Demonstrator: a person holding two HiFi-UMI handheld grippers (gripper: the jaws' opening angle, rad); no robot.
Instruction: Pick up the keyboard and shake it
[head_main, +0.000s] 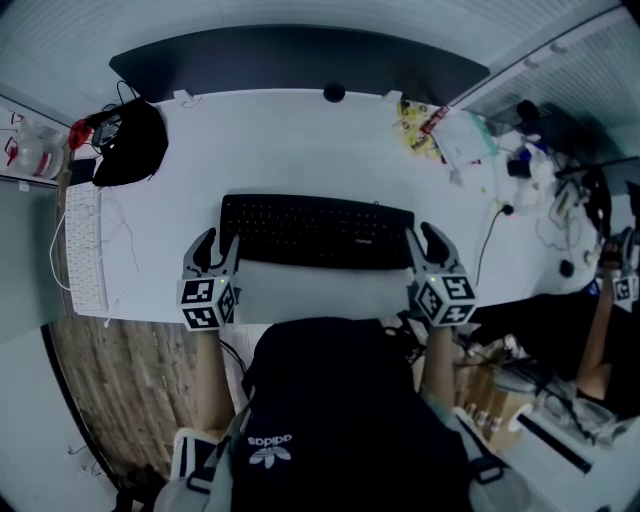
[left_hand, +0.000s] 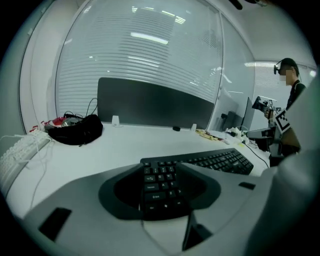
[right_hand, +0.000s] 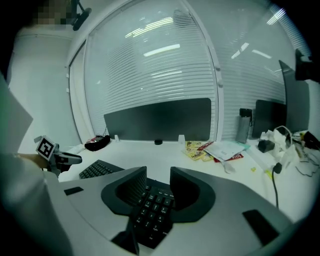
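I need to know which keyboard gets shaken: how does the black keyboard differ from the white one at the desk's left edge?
The black keyboard lies crosswise before the person; the white keyboard runs lengthwise along the left edge. The black keyboard has the left gripper and right gripper at its ends, fingers apart; the white keyboard has none near. Both lie flat on the white desk.

Black keyboard (head_main: 317, 232) lies seemingly flat, lengthwise across the white desk (head_main: 300, 140)
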